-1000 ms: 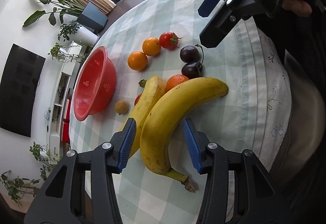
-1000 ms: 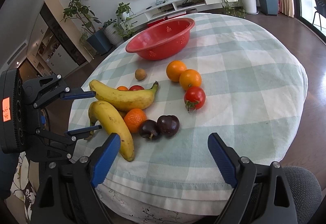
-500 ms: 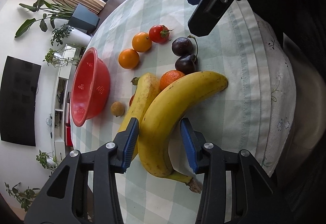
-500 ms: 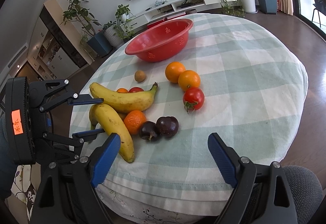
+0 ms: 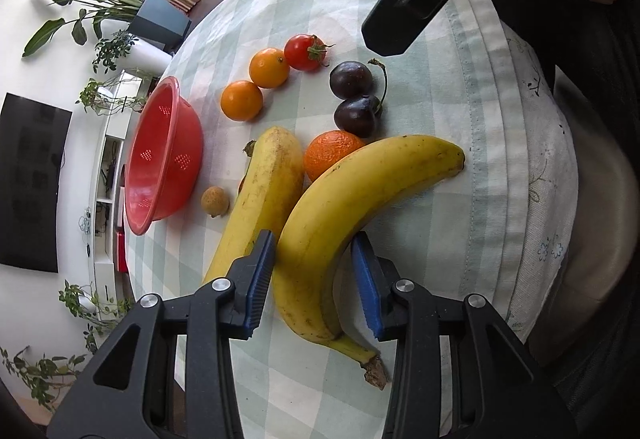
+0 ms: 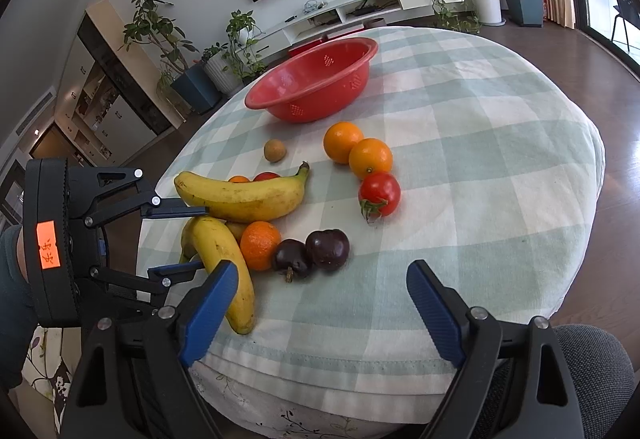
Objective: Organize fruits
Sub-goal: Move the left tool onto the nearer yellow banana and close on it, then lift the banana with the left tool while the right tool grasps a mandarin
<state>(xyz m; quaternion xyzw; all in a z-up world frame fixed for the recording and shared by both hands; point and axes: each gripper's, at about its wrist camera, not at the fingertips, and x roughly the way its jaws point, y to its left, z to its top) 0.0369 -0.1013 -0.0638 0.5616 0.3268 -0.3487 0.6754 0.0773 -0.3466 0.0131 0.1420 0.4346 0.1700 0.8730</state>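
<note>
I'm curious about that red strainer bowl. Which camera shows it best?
The right wrist view: the red colander sits upright near the middle, its rim, inside and perforated patches all visible. The left wrist view shows the same colander at the picture's left, turned sideways and squeezed by the lens, though its inside still shows.

Two bananas (image 5: 360, 199), oranges (image 5: 269, 67), tomato (image 5: 303, 52), two plums (image 5: 351, 79) lie loose on cloth; red colander (image 5: 160, 159) upright, empty.
</note>
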